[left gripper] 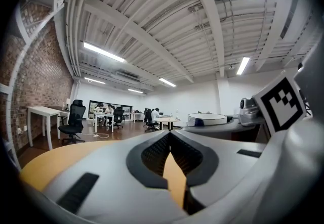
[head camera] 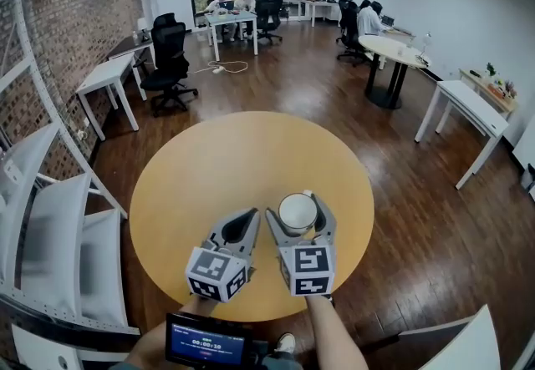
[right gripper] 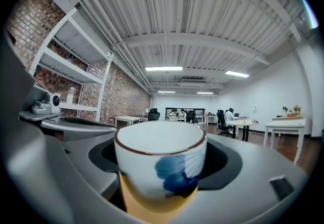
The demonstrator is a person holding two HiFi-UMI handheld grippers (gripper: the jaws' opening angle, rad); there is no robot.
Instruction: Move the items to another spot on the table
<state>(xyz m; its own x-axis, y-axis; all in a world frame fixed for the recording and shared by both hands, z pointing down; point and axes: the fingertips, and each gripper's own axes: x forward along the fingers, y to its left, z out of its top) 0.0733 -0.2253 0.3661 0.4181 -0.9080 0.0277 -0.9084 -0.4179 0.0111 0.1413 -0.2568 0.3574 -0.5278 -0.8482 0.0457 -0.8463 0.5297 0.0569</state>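
Note:
A white cup (head camera: pixel 298 213) with a brown rim and a blue mark (right gripper: pixel 161 162) sits between the jaws of my right gripper (head camera: pixel 296 206), which is shut on its sides over the near part of the round wooden table (head camera: pixel 251 151). Whether the cup touches the tabletop I cannot tell. In the right gripper view the cup fills the space inside the right gripper (right gripper: pixel 162 151). Just left of it, my left gripper (head camera: pixel 252 214) is shut and holds nothing; in the left gripper view the left gripper (left gripper: pixel 169 135) has its tips meeting over the wood.
A white shelf rack (head camera: pixel 50 226) stands close at the left. Beyond the table are a black office chair (head camera: pixel 171 59), white desks (head camera: pixel 468 109), a round table (head camera: pixel 393 51) and seated people at the back. A small screen (head camera: pixel 207 343) sits at the bottom edge.

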